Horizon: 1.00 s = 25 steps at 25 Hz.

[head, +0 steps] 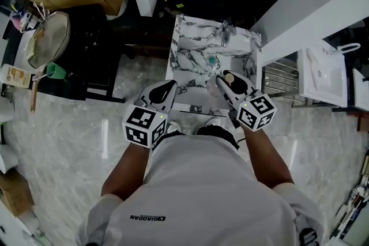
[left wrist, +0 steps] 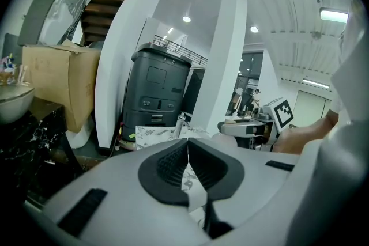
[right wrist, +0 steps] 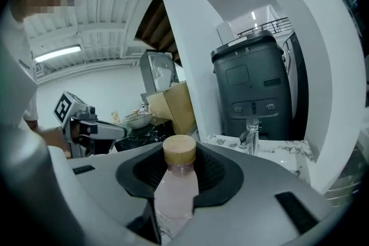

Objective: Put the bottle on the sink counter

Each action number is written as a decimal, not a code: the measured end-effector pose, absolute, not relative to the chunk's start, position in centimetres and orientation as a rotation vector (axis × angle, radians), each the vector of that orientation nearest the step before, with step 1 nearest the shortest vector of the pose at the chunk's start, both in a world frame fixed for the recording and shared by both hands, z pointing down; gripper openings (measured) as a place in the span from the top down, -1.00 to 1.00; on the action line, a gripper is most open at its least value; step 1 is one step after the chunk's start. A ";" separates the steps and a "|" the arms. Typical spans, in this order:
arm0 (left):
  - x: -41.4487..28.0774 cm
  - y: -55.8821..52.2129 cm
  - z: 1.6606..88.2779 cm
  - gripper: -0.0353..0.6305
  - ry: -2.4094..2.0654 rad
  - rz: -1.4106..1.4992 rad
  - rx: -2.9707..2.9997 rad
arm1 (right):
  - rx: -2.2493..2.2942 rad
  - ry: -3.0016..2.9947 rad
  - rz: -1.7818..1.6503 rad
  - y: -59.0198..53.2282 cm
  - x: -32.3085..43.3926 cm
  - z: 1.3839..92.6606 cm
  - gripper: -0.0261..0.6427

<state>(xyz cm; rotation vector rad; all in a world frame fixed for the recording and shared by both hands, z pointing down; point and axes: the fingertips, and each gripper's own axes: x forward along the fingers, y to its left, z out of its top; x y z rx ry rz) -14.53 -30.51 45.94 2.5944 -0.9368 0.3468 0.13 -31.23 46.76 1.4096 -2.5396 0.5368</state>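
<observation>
Right gripper view: the bottle [right wrist: 176, 187] is pinched at its upper body by the right gripper [right wrist: 180, 167]. It sits abt upright, w/ the cap [right wrist: 179, 150] just above the pads [right wrist: 216, 173]. It is held in the air at the front of the desk [right wrist: 282, 150] and is not yet set down. The left gripper [left wrist: 188, 152] is pressed together w/ nothing in it, near the desk's front-left.

Risks, as judged:
- The flat rim round the basin [head: 202, 63] looks narrow. If the base is placed partly over the basin edge, the bottle could tip in.
- A tall slim body on a small base would be toppled easily if released before being seated flat, or if dragged by a pad on the way out.
- The faucet [right wrist: 252, 136] could be clipped if the reach is carried too far back.
- A slip in the grip is possible too: smooth wall, only two pads.

Materials:
- The bottle is translucent plastic, pale pink inside, round, w/ a tapered shoulder. The cap is tan, matte, cylindrical.
- The pads are black and ribbed, rubber-like. The gripper shells are smooth grey-white plastic.
- The desk is glossy, rectangular, white marble-look w/ grey veins. The faucet is shiny metal.
</observation>
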 end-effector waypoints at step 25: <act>-18.0 -31.0 50.1 0.85 -0.977 0.479 2.502 | 1.361 -2.417 0.509 -40.0 -3.2 54.2 0.45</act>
